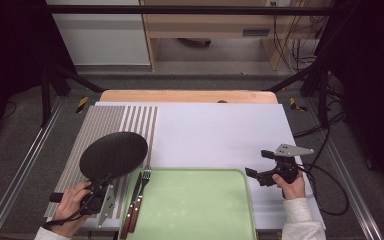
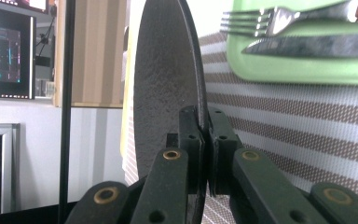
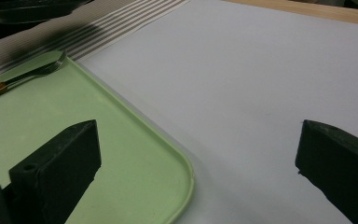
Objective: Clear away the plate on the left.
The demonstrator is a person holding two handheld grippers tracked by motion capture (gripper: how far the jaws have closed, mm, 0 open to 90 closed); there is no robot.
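Observation:
A round black plate (image 1: 114, 155) is lifted over the striped placemat (image 1: 100, 125) at the left, and my left gripper (image 1: 101, 186) is shut on its near rim. In the left gripper view the plate (image 2: 168, 79) stands edge-on, pinched between the two black jaws. A fork (image 1: 141, 192) and a knife (image 1: 130, 207) with wooden handles lie on the left edge of the green tray (image 1: 195, 205). My right gripper (image 1: 258, 165) hovers open beside the tray's far right corner, with nothing between its jaws.
A white sheet (image 1: 215, 130) covers the table from the middle to the right. The table's wooden far edge (image 1: 187, 96) runs behind it. A cable (image 1: 330, 195) trails from the right gripper. Metal rails border both sides.

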